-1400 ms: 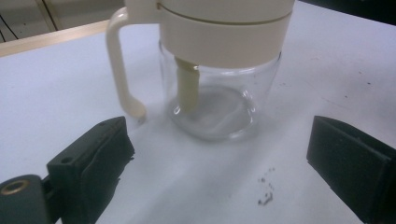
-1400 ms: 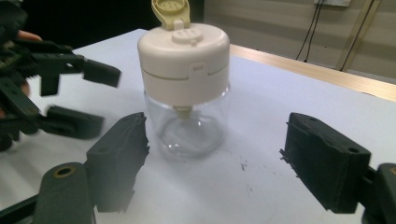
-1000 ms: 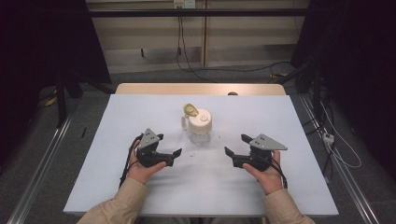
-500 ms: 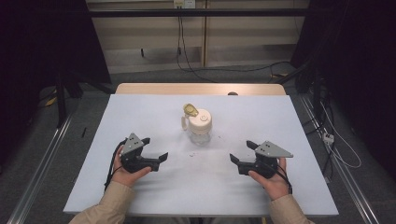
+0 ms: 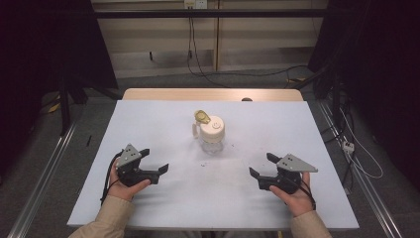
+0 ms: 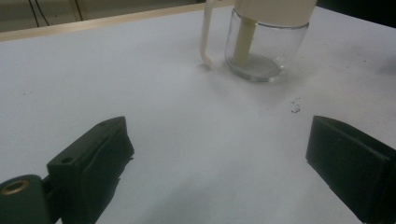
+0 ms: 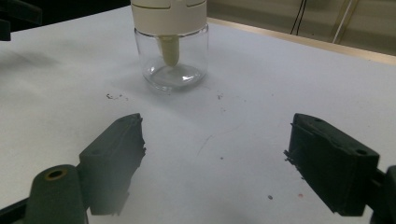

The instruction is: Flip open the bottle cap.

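Observation:
A clear glass jar (image 5: pixel 212 135) with a cream lid and a side handle stands upright at the table's middle; a yellowish flap is raised at its far side. The same jar (image 6: pixel 264 44) appears ahead of the left jaws, and the jar (image 7: pixel 170 49) stands ahead of the right jaws. My left gripper (image 5: pixel 154 159) rests low at the front left, open, nothing between its jaws. My right gripper (image 5: pixel 261 166) sits at the front right, open and empty too. Both point inward toward the jar, well apart from it.
The white table top (image 5: pixel 163 124) has a wooden far edge (image 5: pixel 213 94). A few dark specks (image 7: pixel 114 97) lie on the surface near the jar. Metal rails run along the floor on both sides, and cables trail behind the table.
Both hands have drawn back toward the front edge and outward, away from the jar. The jar has stayed where it was.

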The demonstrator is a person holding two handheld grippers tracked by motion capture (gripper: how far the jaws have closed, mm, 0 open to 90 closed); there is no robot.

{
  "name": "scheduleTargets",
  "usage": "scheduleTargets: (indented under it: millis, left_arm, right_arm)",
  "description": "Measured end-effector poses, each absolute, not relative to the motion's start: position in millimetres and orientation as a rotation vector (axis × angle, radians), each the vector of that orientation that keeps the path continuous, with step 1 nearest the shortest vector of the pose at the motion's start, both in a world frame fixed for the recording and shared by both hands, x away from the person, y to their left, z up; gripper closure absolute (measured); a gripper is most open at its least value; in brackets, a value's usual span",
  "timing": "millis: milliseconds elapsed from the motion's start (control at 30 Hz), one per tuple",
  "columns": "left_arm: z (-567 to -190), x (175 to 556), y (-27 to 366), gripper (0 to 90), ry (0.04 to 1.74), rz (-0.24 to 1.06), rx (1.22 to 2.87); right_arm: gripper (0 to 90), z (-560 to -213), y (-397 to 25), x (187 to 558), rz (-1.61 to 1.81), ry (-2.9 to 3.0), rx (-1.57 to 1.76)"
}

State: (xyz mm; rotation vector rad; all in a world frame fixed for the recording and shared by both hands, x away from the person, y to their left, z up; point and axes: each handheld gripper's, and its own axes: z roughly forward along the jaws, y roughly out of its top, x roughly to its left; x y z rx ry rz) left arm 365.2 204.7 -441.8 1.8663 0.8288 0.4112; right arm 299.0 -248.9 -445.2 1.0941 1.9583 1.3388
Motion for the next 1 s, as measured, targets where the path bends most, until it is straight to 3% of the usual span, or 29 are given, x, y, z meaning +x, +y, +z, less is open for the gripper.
scheduleTargets:
  millis: [1000]
  left_arm:
    - [-442.6,357.4,231.1,6.7,0.874,0.43,1.859]
  right_arm:
    - [17.8,-451.3,-274.0,288.6,1.325,1.924,1.161]
